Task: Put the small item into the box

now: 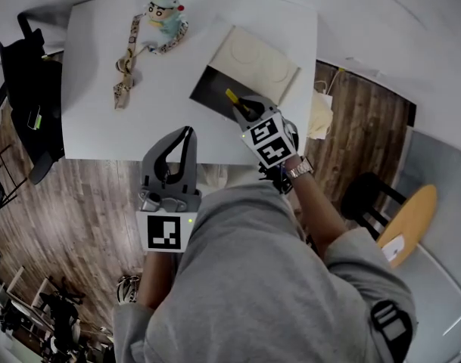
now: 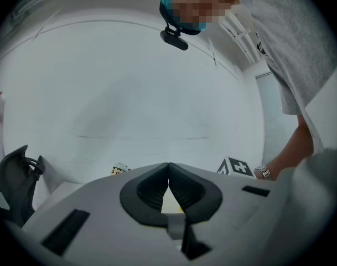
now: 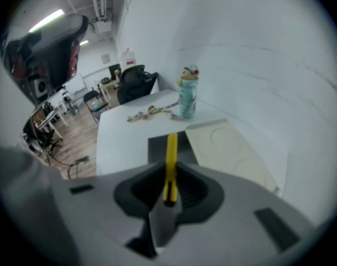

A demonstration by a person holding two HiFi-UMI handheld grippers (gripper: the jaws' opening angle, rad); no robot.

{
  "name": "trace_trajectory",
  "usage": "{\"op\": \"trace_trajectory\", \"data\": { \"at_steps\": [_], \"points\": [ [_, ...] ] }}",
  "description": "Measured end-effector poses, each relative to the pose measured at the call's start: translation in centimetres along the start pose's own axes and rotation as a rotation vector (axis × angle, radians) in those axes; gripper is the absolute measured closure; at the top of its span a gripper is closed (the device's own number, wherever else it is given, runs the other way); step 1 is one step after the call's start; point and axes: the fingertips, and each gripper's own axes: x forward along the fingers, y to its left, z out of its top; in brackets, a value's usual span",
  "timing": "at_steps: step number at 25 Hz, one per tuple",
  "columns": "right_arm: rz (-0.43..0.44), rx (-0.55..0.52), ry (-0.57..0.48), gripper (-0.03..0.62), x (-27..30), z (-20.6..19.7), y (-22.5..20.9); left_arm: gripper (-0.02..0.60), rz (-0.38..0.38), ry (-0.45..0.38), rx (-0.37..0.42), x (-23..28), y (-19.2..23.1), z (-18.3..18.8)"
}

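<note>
1. Note the yellow small item (image 3: 170,159) pinched between the jaws of the right hand-held gripper (image 3: 169,186), poised over the open dark box (image 3: 156,146) on the desk (image 3: 118,137).
2. Lower inside the walls before spreading the jaws.
3. Leave the left hand-held gripper (image 2: 168,168), closed and empty, well clear.

Seen from above, a person in a grey sweatshirt stood at a white table (image 1: 101,119). The right gripper (image 1: 241,110) pinched a thin yellow item (image 1: 232,97) above the dark inside of an open box (image 1: 212,89), whose cream lid (image 1: 260,63) lay folded back. The left gripper (image 1: 187,131) hung over the table's near edge, jaw tips touching. A cartoon-figure bottle (image 1: 165,12) with a patterned lanyard (image 1: 128,59) stood at the far left.
</note>
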Motion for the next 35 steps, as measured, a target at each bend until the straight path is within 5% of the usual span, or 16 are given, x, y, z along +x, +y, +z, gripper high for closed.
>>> {"op": "trace_trajectory", "data": {
  "at_steps": [11, 35],
  "points": [
    [0.058, 0.011, 0.125, 0.514, 4.5, -2.5, -0.3, 0.549, 0.062, 0.038, 0.029, 0.1, 0.1, -1.0],
    [0.093, -0.029, 0.290, 0.514, 9.4, -5.6, -0.4, 0.549, 0.210, 0.058, -0.051, -1.0, 1.5, -2.5]
  ]
}}
